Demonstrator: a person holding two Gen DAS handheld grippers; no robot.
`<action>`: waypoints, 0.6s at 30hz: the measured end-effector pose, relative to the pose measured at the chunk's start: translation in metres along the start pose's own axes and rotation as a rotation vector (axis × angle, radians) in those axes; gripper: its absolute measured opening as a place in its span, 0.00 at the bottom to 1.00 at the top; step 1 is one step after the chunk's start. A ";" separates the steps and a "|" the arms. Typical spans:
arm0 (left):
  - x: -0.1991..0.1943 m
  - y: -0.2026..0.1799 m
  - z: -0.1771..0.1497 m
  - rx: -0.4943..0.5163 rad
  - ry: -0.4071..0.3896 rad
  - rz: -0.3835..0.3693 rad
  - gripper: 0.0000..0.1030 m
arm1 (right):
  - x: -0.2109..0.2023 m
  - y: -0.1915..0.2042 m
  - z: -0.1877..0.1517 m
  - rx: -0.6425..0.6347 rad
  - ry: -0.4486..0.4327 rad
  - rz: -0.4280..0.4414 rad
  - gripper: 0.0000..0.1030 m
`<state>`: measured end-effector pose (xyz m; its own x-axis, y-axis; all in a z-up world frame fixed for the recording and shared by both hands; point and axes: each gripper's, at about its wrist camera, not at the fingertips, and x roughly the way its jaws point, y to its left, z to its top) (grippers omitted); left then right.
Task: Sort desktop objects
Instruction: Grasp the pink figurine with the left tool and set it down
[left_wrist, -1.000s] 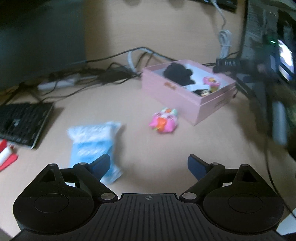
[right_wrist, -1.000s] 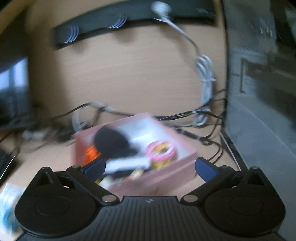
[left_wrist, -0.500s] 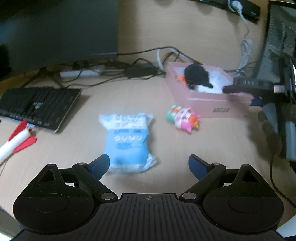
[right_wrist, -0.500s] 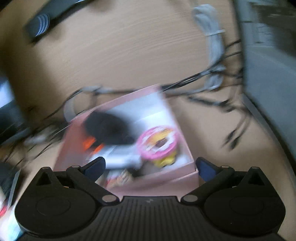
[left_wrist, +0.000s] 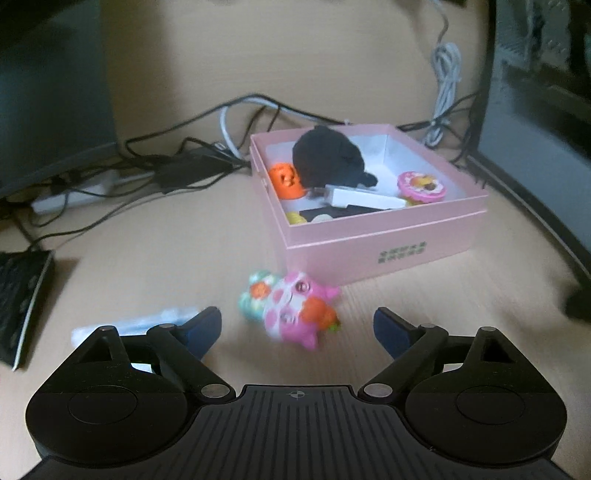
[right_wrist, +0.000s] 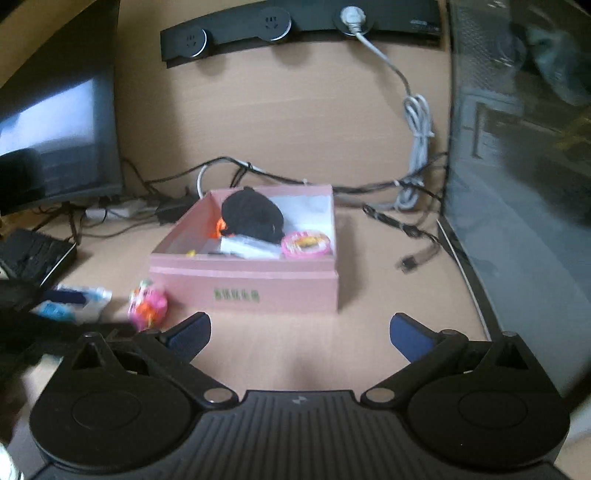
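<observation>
A pink box (left_wrist: 384, 247) stands on the wooden desk and holds a black plush (left_wrist: 328, 158), an orange pumpkin toy (left_wrist: 286, 181), a pink round toy (left_wrist: 421, 186) and a white flat item (left_wrist: 364, 197). A pink cat toy (left_wrist: 291, 308) lies on the desk just in front of my open, empty left gripper (left_wrist: 297, 326). A blue tissue pack (left_wrist: 147, 321) lies partly hidden behind its left finger. My right gripper (right_wrist: 299, 332) is open and empty, in front of the box (right_wrist: 258, 286). The cat toy (right_wrist: 147, 302) and tissue pack (right_wrist: 74, 302) show at its left.
A monitor (right_wrist: 55, 136) and keyboard (right_wrist: 33, 254) stand at the left. Tangled cables (left_wrist: 177, 162) and a power strip (left_wrist: 74, 192) lie behind the box. A dark computer case (right_wrist: 517, 184) stands at the right. A socket bar (right_wrist: 295, 26) is on the back wall.
My left gripper has swung right and closer to the cat toy; the tissue pack slid to its left. My right gripper has pulled back from above the box to in front of it.
</observation>
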<state>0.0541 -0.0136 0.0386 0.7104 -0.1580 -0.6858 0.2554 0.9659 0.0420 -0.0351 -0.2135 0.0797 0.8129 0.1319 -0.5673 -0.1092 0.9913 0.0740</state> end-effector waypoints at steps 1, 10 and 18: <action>0.007 -0.002 0.002 0.010 0.004 0.008 0.91 | -0.005 -0.002 -0.004 -0.001 0.007 -0.011 1.00; 0.013 -0.021 -0.009 0.066 0.018 0.100 0.54 | -0.030 -0.026 -0.033 -0.005 0.029 -0.113 1.00; -0.019 -0.060 -0.021 0.033 0.052 -0.119 0.50 | -0.026 -0.031 -0.045 -0.009 0.050 -0.093 1.00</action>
<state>0.0110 -0.0642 0.0340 0.6388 -0.2597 -0.7243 0.3580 0.9335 -0.0190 -0.0786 -0.2481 0.0550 0.7904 0.0383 -0.6114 -0.0396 0.9992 0.0115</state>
